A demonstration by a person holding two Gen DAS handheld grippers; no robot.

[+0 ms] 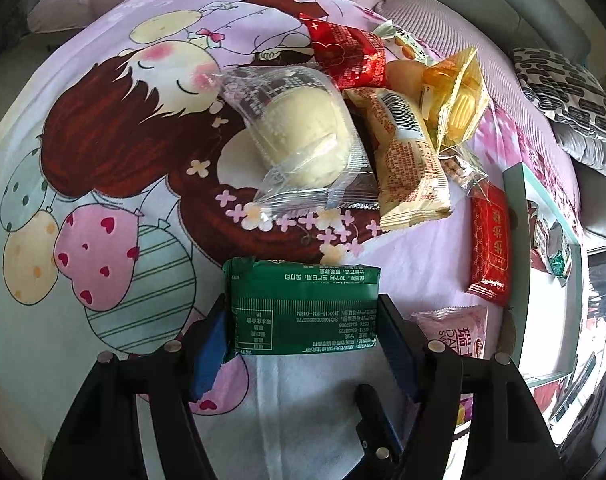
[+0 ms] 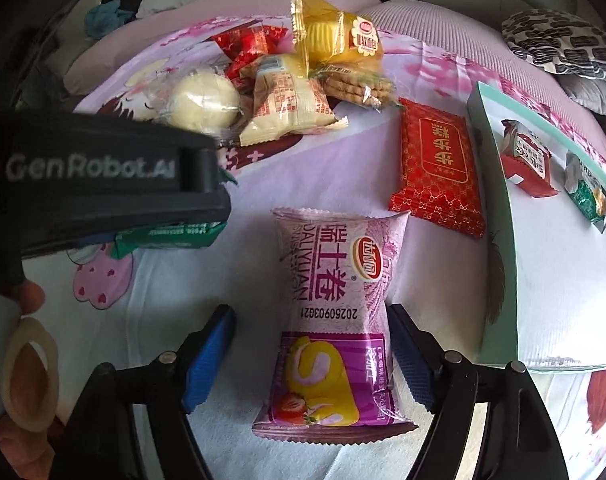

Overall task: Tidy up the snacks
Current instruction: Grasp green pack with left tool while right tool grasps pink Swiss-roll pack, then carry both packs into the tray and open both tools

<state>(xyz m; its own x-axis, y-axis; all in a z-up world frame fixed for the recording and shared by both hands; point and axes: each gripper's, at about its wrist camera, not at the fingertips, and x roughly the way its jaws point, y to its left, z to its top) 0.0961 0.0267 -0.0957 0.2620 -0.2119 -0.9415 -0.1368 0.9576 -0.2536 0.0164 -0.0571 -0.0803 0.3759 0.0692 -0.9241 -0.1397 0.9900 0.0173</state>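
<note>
Pink snack pack [image 2: 335, 320] lies lengthwise between your right gripper's [image 2: 315, 360] wide, untouching jaws; your left gripper [image 1: 303, 320] clamps the green pack [image 1: 303, 308].

The left gripper [image 2: 115, 184] blurs across the right wrist view, hiding most of the green packet [image 2: 171, 236]. Tray [image 1: 521, 216] contents at far right are too squeezed to identify.

Both fisheye views are brightly lit by soft daylight, with blown-out glare at the right edge of the left-wrist picture. Straight lines bow toward dark, vignetted corners. In the right-wrist view, the left gripper's body [image 2: 103, 176] at mid-left is blurred, too close for focus.
</note>
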